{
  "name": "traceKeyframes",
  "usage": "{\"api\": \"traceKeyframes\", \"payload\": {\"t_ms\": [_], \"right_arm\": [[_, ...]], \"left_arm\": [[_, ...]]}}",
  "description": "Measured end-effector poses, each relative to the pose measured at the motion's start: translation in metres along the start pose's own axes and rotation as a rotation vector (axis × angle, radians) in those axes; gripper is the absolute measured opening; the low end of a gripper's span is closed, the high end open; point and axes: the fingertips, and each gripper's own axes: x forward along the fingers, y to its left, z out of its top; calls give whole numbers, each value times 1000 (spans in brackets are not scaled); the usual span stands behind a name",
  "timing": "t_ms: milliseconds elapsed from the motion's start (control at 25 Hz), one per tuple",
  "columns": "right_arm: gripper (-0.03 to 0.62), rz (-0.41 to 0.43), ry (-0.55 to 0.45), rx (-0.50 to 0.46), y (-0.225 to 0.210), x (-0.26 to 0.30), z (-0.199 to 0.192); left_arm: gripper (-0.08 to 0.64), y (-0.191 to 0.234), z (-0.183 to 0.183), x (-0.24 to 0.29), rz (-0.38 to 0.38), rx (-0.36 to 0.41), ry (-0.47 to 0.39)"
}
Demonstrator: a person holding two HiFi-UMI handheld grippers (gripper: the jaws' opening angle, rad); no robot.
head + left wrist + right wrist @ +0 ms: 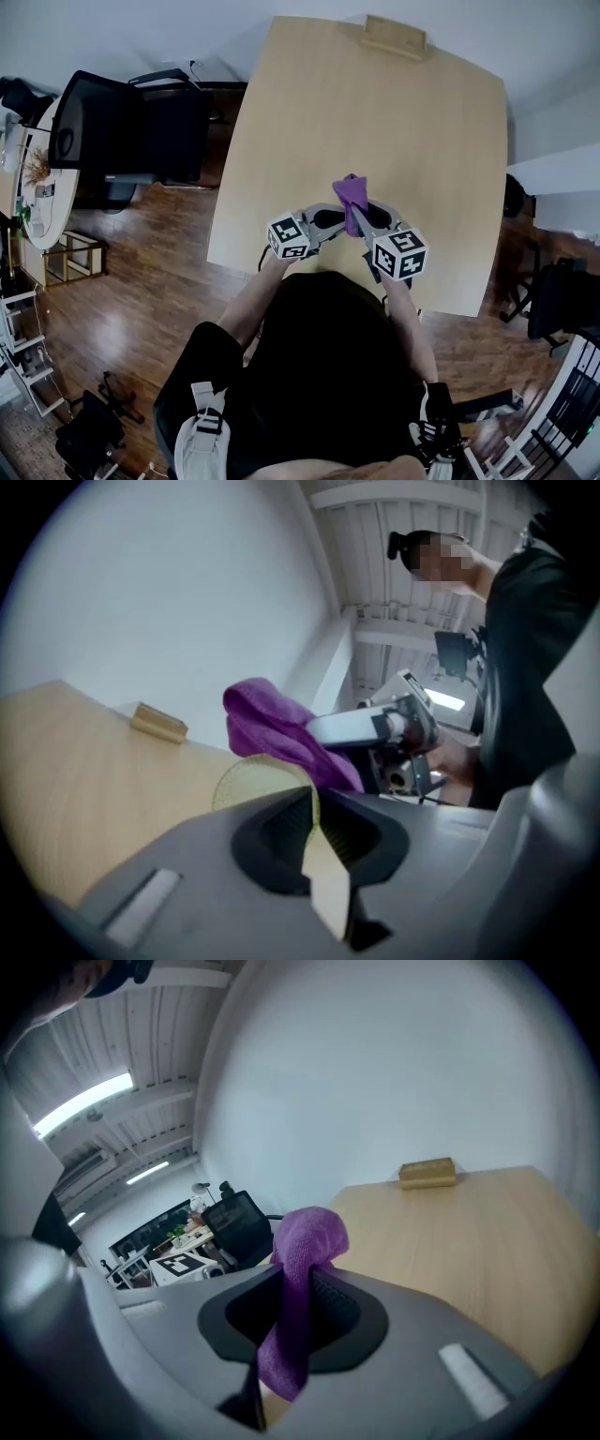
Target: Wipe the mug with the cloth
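Right gripper view: cloth point(300, 1241) pinched between fingers point(332, 1305).

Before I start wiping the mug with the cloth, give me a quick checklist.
1. Cloth gripped by right gripper: ok, pinched between its fingers.
2. Mug gripped by left gripper: ok, fingers shut on its wall.
3. Cloth touching mug: cannot tell; they overlap in the left gripper view.
4. Enough cloth free to wipe: ok, a bunch sticks out past the fingers.
5. Obstacles on table: ok, only a wooden block at the far edge.
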Motion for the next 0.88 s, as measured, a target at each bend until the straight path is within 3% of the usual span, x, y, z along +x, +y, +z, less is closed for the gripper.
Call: {"api": "traceKeyframes", "payload": {"t_ms": [160, 320, 400, 480, 560, 680, 760, 880], "right_arm": [[64, -109, -16, 34, -42, -19, -3], [64, -260, 5, 135, -101, -45, -24], [64, -282, -49, 150, -103, -61, -7], [64, -226, -132, 96, -76, -69, 29], [64, -115, -189, 2, -30, -64, 60], [64, 7, -159, -150, 28, -42, 64], [64, 15, -113, -205, 37, -30, 51], [64, -12, -112, -182, 24, -32, 48]], "left_arm": [[41, -5, 14, -7, 4, 47, -40], [41, -7, 35, -16, 41, 71, -63], [41, -5, 35, -17, 50, 90, -68], [41, -2, 37, -16, 59, 94, -71], [41, -3, 45, -12, 59, 90, -86], [41, -8, 61, -3, 45, 69, -112], [41, -13, 70, 1, 23, 65, -140], [41, -16, 77, 0, 0, 64, -164]]}}
